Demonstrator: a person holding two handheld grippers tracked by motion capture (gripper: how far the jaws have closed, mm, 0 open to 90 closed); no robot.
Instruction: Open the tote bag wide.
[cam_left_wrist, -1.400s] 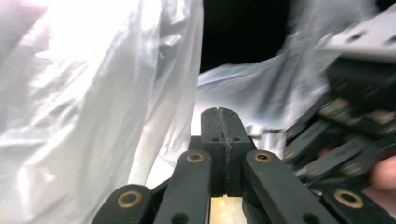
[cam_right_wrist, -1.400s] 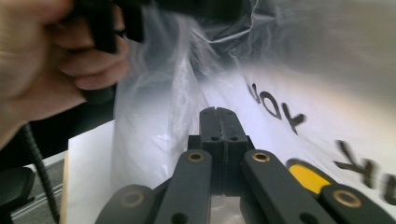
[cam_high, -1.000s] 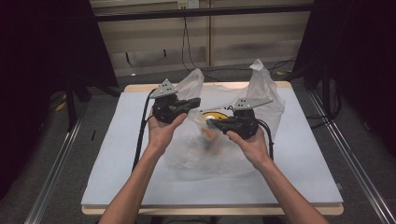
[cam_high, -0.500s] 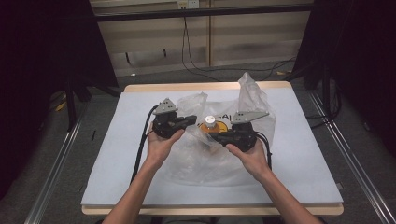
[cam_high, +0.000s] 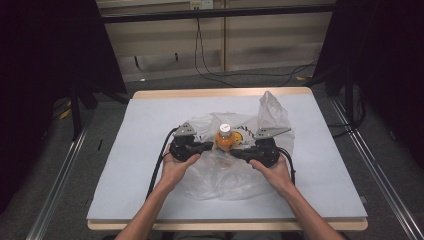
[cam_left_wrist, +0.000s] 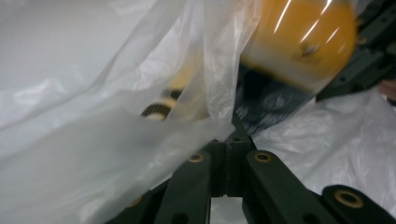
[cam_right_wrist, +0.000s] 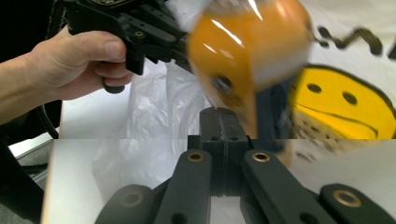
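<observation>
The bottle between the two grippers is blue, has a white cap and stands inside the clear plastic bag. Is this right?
Not quite: the bottle is orange, not blue, as the high view shows. It does have a white cap and stands between the two grippers in the clear plastic bag.

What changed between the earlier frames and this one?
Both hands came down toward the table, bringing the left claw and right claw lower. The clear plastic bag, raised earlier, has sunk and spread on the white tabletop, uncovering the white-capped orange bottle standing in it. Both claws stay shut on the bag's film, either side of the bottle. The table has not changed.
</observation>
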